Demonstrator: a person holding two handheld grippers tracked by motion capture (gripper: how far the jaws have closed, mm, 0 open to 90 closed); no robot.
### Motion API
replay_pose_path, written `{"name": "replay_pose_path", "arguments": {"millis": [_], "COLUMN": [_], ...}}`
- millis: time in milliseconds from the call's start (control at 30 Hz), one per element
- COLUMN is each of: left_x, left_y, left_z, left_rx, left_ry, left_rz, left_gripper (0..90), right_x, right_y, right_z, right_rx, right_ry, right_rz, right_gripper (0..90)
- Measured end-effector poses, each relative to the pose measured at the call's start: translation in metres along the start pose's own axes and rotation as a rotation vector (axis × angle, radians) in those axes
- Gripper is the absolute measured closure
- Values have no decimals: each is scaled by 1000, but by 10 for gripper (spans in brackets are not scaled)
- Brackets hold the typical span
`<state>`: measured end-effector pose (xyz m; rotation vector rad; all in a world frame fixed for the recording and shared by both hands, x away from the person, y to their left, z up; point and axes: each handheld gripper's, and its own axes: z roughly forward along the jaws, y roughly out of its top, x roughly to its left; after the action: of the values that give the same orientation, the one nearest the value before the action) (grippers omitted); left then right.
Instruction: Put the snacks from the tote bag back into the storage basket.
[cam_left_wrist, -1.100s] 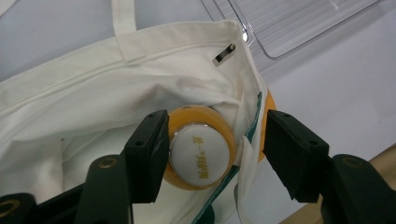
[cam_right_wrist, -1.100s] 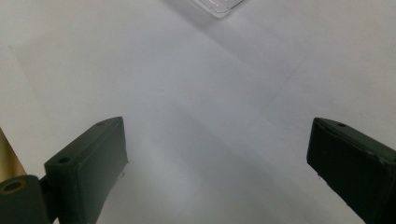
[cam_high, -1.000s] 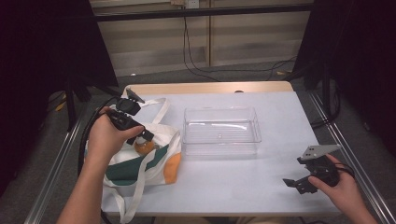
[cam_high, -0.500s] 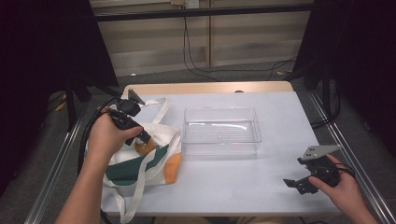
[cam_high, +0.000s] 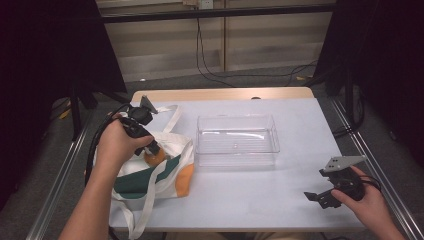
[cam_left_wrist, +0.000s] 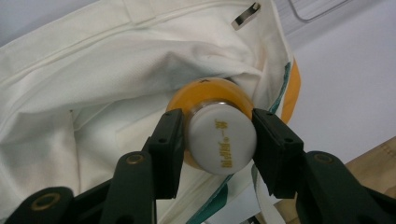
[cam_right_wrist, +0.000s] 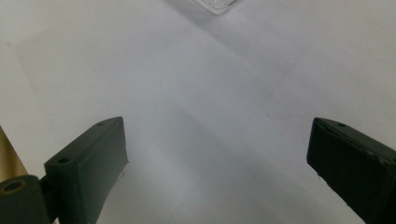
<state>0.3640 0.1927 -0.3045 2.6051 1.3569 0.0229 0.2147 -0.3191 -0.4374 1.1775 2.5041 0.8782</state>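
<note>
Gripping the white cap of an orange bottle (cam_left_wrist: 219, 135) inside the cloth bag (cam_high: 150, 170) at nine o'clock on the table (cam_high: 250, 200), left gripper (cam_left_wrist: 217, 140) jaws just closed onto it. Clear tray (cam_high: 236, 140) at centre. Right gripper (cam_high: 330, 192) at four o'clock, jaws wide apart, holding nothing.

A staged recording bench in a lab-like room: a white-topped table (cam_high: 260, 200) with a wooden far edge sits inside a metal rail frame (cam_high: 60, 175), black curtains (cam_high: 45, 60) hang at both sides, and loose cables (cam_high: 240, 75) trail across the grey floor below a panelled wall.
</note>
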Motion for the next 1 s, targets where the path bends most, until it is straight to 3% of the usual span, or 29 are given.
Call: {"name": "replay_pose_path", "arguments": {"millis": [400, 467, 1000], "left_x": [-3, -3, -5], "left_y": [7, 7, 12], "left_z": [1, 1, -7], "left_rx": [59, 64, 117], "left_ry": [16, 18, 25], "left_rz": [2, -16, -37], "left_gripper": [589, 590, 594], "right_x": [-1, -1, -3], "right_y": [-1, -2, -2], "right_z": [-2, -2, -3], "right_rx": [0, -3, -2], "right_ry": [-7, -6, -12], "right_rz": [1, 1, 4], "right_gripper": [48, 49, 49]}}
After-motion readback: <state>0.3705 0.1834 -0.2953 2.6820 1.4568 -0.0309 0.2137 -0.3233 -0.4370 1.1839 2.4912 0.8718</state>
